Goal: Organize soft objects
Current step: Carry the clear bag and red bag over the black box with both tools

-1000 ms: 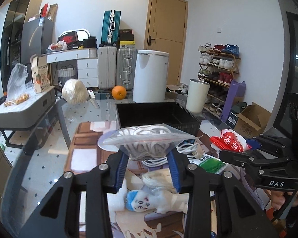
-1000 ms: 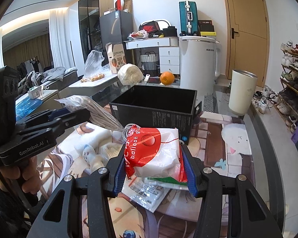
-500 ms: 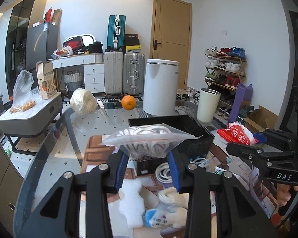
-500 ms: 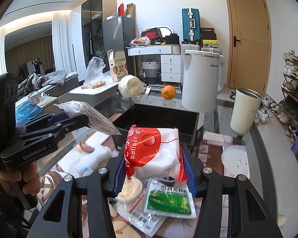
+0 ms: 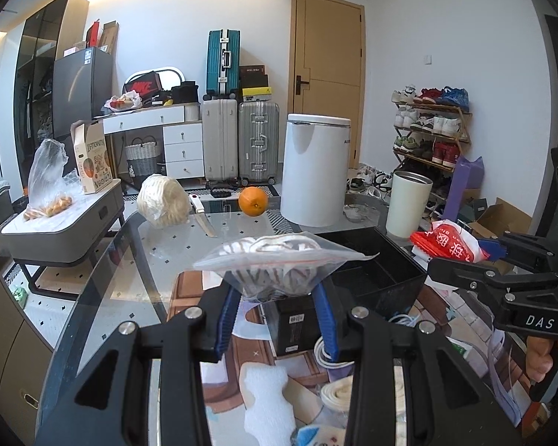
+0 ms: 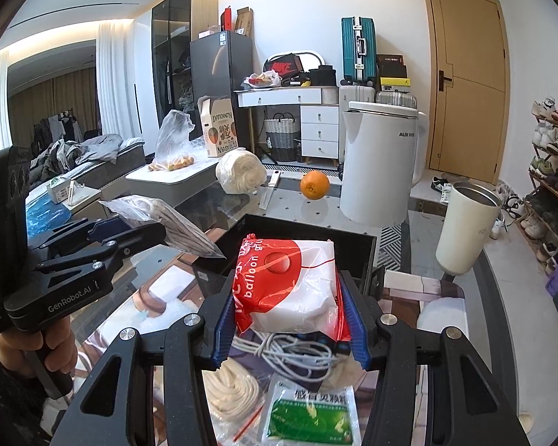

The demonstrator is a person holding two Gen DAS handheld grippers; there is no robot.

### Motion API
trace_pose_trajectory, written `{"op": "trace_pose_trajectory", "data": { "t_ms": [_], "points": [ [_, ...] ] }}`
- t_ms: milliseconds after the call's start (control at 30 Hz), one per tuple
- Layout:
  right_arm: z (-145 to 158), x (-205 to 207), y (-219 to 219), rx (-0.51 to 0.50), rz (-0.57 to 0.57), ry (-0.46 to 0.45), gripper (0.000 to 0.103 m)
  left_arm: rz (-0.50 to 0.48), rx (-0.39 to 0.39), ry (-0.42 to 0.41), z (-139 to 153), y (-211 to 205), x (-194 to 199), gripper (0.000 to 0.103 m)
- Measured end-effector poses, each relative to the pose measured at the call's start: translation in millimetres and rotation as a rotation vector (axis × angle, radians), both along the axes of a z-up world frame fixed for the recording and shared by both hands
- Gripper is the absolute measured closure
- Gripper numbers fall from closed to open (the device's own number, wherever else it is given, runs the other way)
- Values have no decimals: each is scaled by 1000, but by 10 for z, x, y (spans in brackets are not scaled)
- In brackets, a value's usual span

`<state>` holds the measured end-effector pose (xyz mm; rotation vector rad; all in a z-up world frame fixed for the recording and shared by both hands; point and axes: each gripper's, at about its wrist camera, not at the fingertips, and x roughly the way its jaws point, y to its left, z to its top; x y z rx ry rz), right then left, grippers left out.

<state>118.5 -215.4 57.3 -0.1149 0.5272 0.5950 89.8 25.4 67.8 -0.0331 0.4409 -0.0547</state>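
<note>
While both loads are held aloft, the step in hand is judged to be the carry to the black bin [image 6: 308,249]. The left claw [image 5: 277,321] is clamped on a clear zip bag [image 5: 279,264] of white cord, raised above the bench [image 5: 104,297] just short of the bin's near-left corner. The right claw [image 6: 288,325] is clamped on a red-and-white balloon packet [image 6: 286,282], held over the near edge of the bin. The bin interior appears bare as far as can be seen.

Left on the bench below: a loose white cable [image 6: 294,353], a coil of cream rope [image 6: 230,390], a green sachet [image 6: 310,414] and a white foam piece [image 5: 266,397].

Next move, as judged: each load is to be brought forward until fully over the bin opening, lowered inside the walls, then released. The two claws are close together, so one drop at a time is advised. The zip bag overhangs its claw widely; a snag on the bin rim is possible.
</note>
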Motion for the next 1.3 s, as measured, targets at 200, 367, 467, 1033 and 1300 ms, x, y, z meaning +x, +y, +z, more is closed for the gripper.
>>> {"op": "trace_pose_trajectory", "data": {
  "t_ms": [200, 367, 467, 1033, 1300],
  "points": [
    [-12, 174, 69, -15, 4, 7, 53, -14, -15, -3, -20, 13, 137, 66],
    [-43, 305, 117, -37, 7, 8, 53, -24, -16, -18, -35, -13, 286, 66],
    [-70, 387, 156, -56, 5, 12, 53, -29, -12, -18, -47, -35, 401, 66],
    [-260, 838, 297, -121, -7, 67, 53, -77, 32, -8, -150, -168, 726, 66],
    [-322, 979, 350, -132, -12, 82, 53, -86, 53, -14, -173, -192, 755, 66]
  ]
}}
